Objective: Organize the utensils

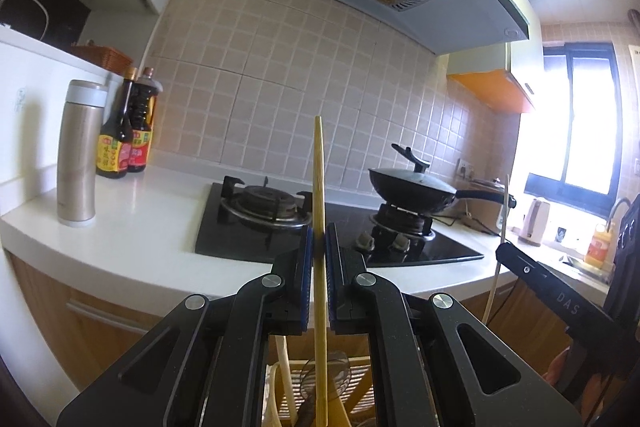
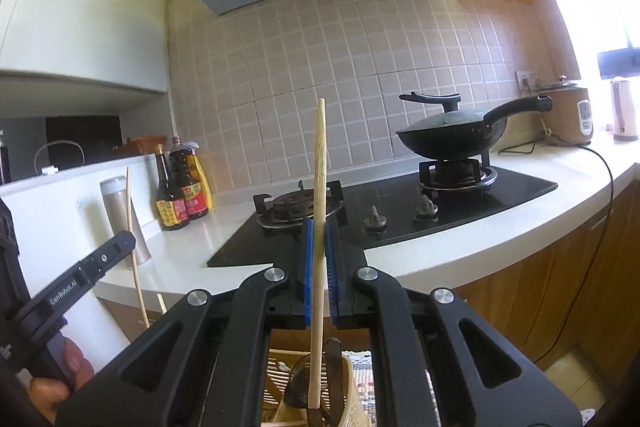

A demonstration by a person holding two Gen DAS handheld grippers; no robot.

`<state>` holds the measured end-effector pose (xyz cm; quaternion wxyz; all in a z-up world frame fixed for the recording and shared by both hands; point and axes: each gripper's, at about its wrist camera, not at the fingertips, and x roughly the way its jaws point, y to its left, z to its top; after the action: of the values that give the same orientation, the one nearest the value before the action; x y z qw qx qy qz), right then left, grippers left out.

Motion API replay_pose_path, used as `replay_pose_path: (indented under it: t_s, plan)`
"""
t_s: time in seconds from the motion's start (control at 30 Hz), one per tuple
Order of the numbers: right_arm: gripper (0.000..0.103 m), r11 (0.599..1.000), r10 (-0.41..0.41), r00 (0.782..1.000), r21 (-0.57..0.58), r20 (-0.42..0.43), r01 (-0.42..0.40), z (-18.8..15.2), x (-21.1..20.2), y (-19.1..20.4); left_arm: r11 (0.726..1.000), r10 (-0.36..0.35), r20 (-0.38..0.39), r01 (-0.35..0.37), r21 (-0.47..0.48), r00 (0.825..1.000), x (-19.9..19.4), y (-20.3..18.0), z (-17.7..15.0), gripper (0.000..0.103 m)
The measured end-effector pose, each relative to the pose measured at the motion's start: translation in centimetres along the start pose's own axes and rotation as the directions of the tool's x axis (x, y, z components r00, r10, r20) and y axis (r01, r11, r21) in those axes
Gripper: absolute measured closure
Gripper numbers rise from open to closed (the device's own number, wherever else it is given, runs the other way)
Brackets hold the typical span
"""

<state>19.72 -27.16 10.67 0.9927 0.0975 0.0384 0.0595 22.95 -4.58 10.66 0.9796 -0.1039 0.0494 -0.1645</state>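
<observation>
In the left wrist view my left gripper is shut on a wooden chopstick that stands upright between the blue pads. Its lower end hangs over a woven utensil basket that holds a few other utensils. My right gripper is shut the same way on a second upright chopstick, whose lower tip is above the same basket. Each gripper also shows at the edge of the other's view: the right gripper with its chopstick, and the left gripper with its chopstick.
Ahead lies a white counter with a black gas hob and a lidded black wok on the right burner. A steel flask and sauce bottles stand at the left. A rice cooker and kettle stand at the right. A hand grips the left tool.
</observation>
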Motion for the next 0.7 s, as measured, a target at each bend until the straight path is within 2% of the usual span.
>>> replay_pose_path:
  t_s: [0.17, 0.23, 0.3, 0.33, 0.37, 0.5, 0.57, 0.7]
  plan:
    - [0.097, 1.000, -0.007, 1.000, -0.021, -0.006, 0.007, -1.0, -0.3, 0.2, 1.000, -0.012, -0.014, 0.012, 0.005, 1.000, 0.0, 0.2, -0.6, 0.095]
    - [0.095, 1.000, 0.003, 0.999, -0.028, -0.033, -0.004, -1.1, -0.7, 0.1, 0.999, -0.032, -0.028, 0.032, 0.006, 0.999, -0.5, 0.2, -0.6, 0.079]
    - [0.079, 0.999, 0.018, 0.998, -0.037, -0.056, -0.020, -1.2, -1.5, 0.1, 0.999, -0.043, -0.028, 0.043, 0.000, 0.999, -1.4, 0.3, -0.6, 0.055]
    - [0.053, 0.999, 0.025, 0.998, -0.040, -0.065, -0.027, -1.2, -2.0, 0.1, 0.999, -0.051, -0.029, 0.051, -0.003, 0.998, -1.9, 0.3, -0.5, 0.052]
    - [0.039, 0.998, 0.035, 0.997, -0.041, -0.068, -0.038, -1.2, -2.9, 0.1, 0.998, -0.062, -0.036, 0.061, -0.008, 0.997, -2.6, 0.4, -0.3, 0.049]
    - [0.039, 0.995, 0.066, 0.993, -0.064, -0.095, -0.072, -0.7, -6.1, 0.7, 0.996, -0.094, -0.063, 0.094, -0.010, 0.994, -5.0, 0.1, 0.8, 0.038]
    - [0.039, 0.993, 0.070, 0.991, -0.082, -0.115, -0.080, -0.1, -7.9, 1.2, 0.995, -0.104, -0.081, 0.104, -0.009, 0.991, -6.7, -0.4, 1.8, 0.037]
    - [0.039, 0.990, 0.062, 0.973, -0.108, -0.222, -0.088, 1.1, -10.9, 2.0, 0.995, -0.102, -0.124, 0.103, 0.000, 0.987, -9.5, -1.6, 3.8, 0.037]
